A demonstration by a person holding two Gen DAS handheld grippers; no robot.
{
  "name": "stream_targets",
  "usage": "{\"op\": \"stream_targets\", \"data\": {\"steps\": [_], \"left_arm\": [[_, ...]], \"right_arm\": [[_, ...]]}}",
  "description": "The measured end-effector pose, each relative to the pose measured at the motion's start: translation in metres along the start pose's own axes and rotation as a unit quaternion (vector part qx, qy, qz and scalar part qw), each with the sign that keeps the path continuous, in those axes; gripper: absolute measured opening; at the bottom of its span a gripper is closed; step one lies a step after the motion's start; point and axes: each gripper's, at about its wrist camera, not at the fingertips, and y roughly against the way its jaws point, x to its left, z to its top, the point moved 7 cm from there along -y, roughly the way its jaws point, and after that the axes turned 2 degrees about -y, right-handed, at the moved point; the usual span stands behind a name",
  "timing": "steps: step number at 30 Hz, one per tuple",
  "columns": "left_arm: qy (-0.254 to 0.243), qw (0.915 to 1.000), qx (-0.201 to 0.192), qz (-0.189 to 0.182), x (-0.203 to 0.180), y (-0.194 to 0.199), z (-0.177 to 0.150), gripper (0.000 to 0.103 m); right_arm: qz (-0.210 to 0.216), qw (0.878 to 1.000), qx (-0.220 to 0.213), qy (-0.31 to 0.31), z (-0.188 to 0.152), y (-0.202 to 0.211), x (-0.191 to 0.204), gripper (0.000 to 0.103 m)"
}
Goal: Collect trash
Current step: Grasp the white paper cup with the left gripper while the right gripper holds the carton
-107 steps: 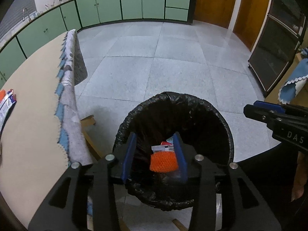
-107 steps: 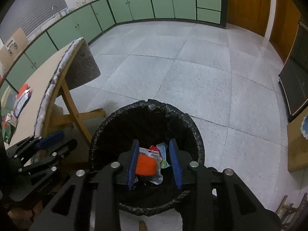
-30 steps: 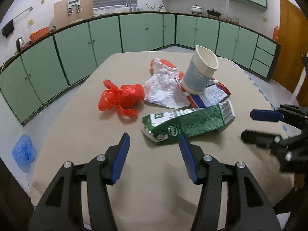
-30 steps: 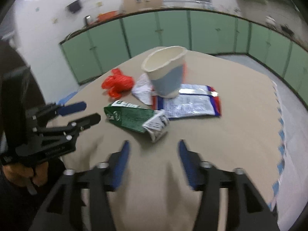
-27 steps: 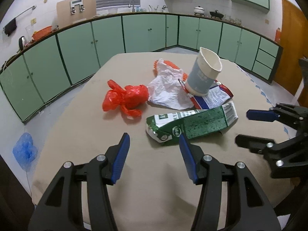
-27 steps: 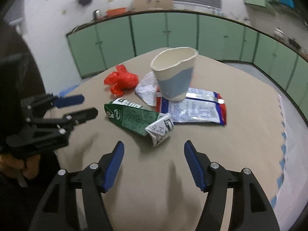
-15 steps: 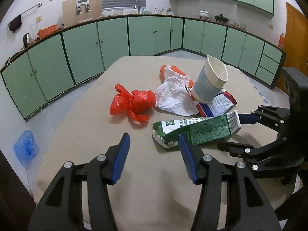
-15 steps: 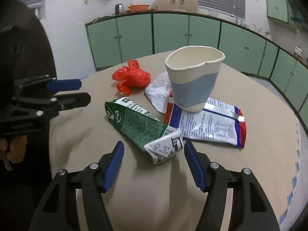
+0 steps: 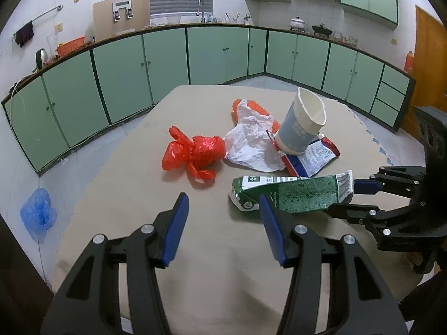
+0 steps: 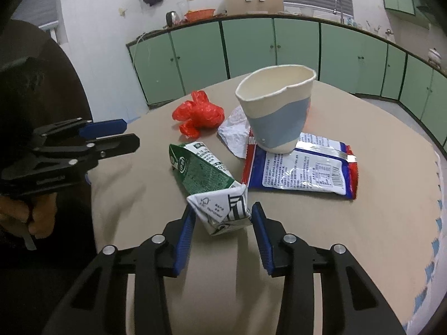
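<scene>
A flattened green milk carton lies on the beige round table. My right gripper has its jaws closing around the carton's white folded end, which sits between the blue pads; I see no squeeze on it. My left gripper hovers open and empty near the carton's other end. Behind the carton are a red plastic bag, a crumpled white wrapper, and a dented paper cup standing on a snack packet.
Green cabinets ring the room behind the table. A blue plastic bag lies on the floor to the left. A hand holds the left gripper at the table's left edge. A blue-trimmed cloth edge runs along the table's right side.
Both grippers left the black bin and now face the table. My right gripper has come up to the carton's white end and its jaws have narrowed around it. The left gripper has barely moved.
</scene>
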Motion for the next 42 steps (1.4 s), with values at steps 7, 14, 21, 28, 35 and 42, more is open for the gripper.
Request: {"op": "stream_targets", "data": {"steps": [7, 14, 21, 28, 35, 42], "left_arm": [[-0.004, 0.9999, -0.009, -0.01, -0.005, 0.008, 0.008, 0.051], [-0.025, 0.9986, -0.025, -0.04, -0.034, 0.006, 0.033, 0.051], [-0.046, 0.9962, -0.027, -0.069, -0.075, -0.006, 0.044, 0.051], [-0.065, 0.9951, -0.031, -0.067, -0.099, -0.02, 0.05, 0.051], [-0.073, 0.996, -0.027, -0.043, -0.104, -0.059, 0.055, 0.052], [-0.062, 0.9958, -0.026, -0.063, -0.106, -0.076, 0.071, 0.02]], "right_arm": [[0.002, 0.999, -0.019, -0.04, -0.008, 0.037, -0.004, 0.038], [-0.029, 0.993, -0.049, -0.104, -0.026, 0.088, -0.034, 0.031], [-0.055, 0.987, -0.051, -0.141, -0.05, 0.111, -0.059, 0.031], [-0.082, 0.974, -0.089, -0.19, -0.063, 0.155, -0.082, 0.031], [-0.103, 0.962, -0.11, -0.227, -0.076, 0.175, -0.107, 0.031], [-0.103, 0.961, -0.106, -0.233, -0.077, 0.169, -0.114, 0.031]]}}
